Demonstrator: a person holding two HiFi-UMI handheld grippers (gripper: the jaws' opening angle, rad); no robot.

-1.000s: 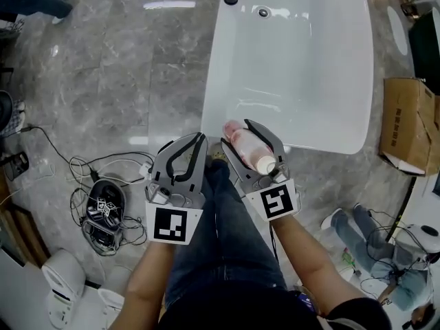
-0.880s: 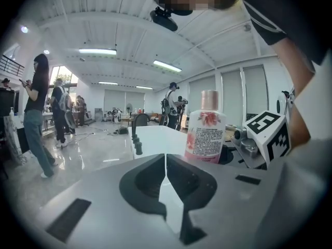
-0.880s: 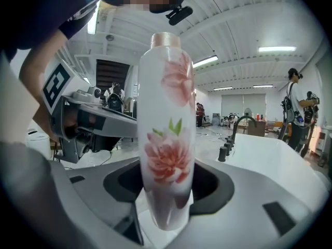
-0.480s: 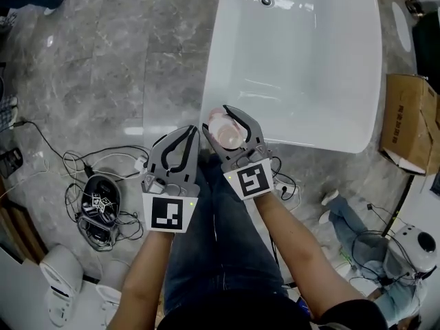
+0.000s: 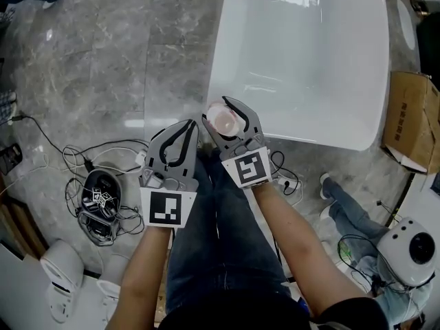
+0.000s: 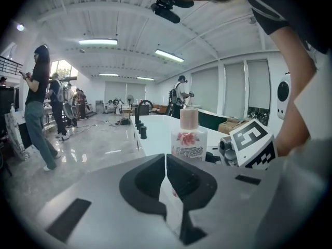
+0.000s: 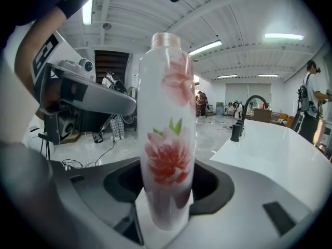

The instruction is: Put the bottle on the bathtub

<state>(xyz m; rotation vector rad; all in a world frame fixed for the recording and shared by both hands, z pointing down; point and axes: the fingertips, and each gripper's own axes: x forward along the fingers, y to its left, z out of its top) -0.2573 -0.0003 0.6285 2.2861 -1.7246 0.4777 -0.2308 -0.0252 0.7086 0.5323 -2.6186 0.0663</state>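
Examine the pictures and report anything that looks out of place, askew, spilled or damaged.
Nothing is spilled or damaged: the flowered bottle stands upright in the right tongs at a corner of the bathtub. Only the tangle of cables on the marble floor looks untidy.

Bathtub (image 5: 302,60) — far end off-frame

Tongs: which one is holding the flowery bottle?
The right tongs: the flowery bottle stands upright between them, beside the bathtub. The left tongs are pinched together with nothing in them.
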